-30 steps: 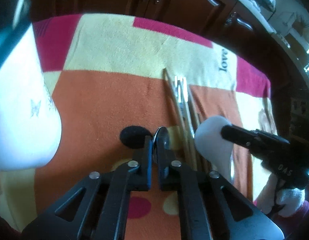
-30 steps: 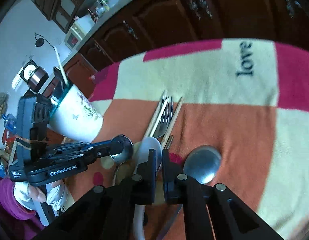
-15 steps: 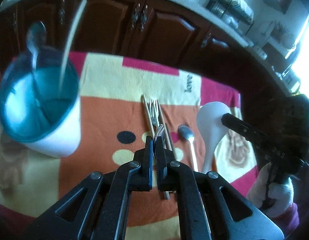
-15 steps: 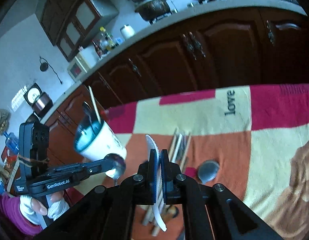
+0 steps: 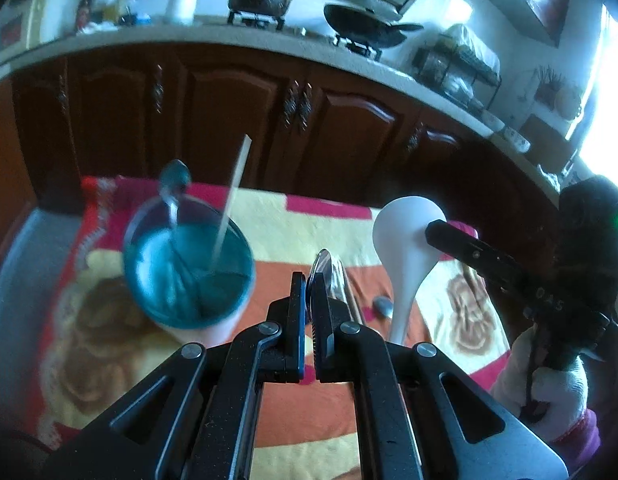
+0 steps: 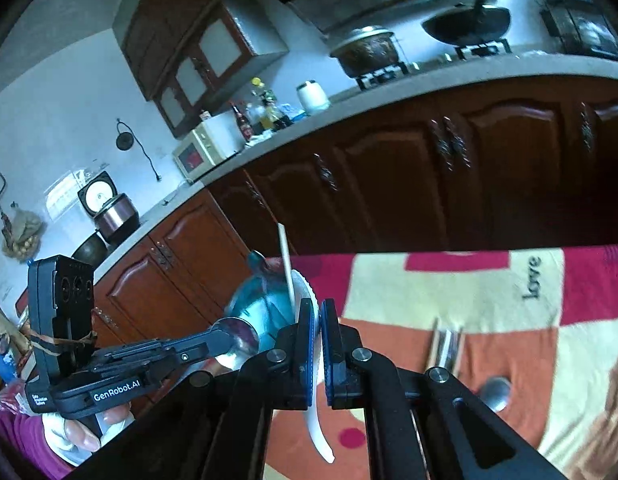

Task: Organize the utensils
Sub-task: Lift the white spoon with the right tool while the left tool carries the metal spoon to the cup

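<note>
Left wrist view: my left gripper (image 5: pixel 308 280) pinches metal spoon (image 5: pixel 323 264), raised right of teal cup (image 5: pixel 187 268). Risk: thin bowl twists out, drops on blanket (image 5: pixel 301 228).

Right wrist view: my right gripper (image 6: pixel 318 312) clamps white ladle (image 6: pixel 314 364), level, near cup (image 6: pixel 261 306). Risk: handle knocks chopstick (image 6: pixel 285 264).

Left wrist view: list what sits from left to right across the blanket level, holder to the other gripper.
Teal cup with a spoon and a stick standing in it → metal spoon clamped in the left gripper → spoon lying on the blanket → white ladle → right gripper pinching it.
</note>
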The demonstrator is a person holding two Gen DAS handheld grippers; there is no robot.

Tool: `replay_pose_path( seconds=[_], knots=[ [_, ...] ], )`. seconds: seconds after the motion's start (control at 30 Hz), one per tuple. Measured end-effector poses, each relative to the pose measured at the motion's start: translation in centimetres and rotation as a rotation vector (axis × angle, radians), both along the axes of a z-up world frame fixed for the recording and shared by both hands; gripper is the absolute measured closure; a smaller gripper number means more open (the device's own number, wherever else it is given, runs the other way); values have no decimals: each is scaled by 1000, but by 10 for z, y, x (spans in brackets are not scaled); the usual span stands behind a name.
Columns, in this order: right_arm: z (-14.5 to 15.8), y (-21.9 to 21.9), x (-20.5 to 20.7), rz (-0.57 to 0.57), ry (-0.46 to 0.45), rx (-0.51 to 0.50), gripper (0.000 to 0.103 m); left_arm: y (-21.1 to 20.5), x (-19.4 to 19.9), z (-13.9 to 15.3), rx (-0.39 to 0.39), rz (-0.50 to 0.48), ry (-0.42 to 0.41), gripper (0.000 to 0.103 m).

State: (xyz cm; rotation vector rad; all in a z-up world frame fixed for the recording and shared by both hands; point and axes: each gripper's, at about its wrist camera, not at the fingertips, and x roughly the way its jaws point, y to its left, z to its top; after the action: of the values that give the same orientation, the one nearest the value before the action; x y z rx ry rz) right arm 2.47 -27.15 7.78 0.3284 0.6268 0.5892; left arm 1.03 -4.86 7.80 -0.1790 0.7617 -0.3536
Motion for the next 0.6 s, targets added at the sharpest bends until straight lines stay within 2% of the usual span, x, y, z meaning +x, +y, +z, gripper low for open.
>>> replay_pose_path(
  seconds=[0.37,0.6],
  knots=[
    [22,54,22,40,-36,32,100,55,17,38,26,102,-103,102],
    [22,86,43,44,-41,31,100,101,44,55,37,222,-147,102]
  ],
)
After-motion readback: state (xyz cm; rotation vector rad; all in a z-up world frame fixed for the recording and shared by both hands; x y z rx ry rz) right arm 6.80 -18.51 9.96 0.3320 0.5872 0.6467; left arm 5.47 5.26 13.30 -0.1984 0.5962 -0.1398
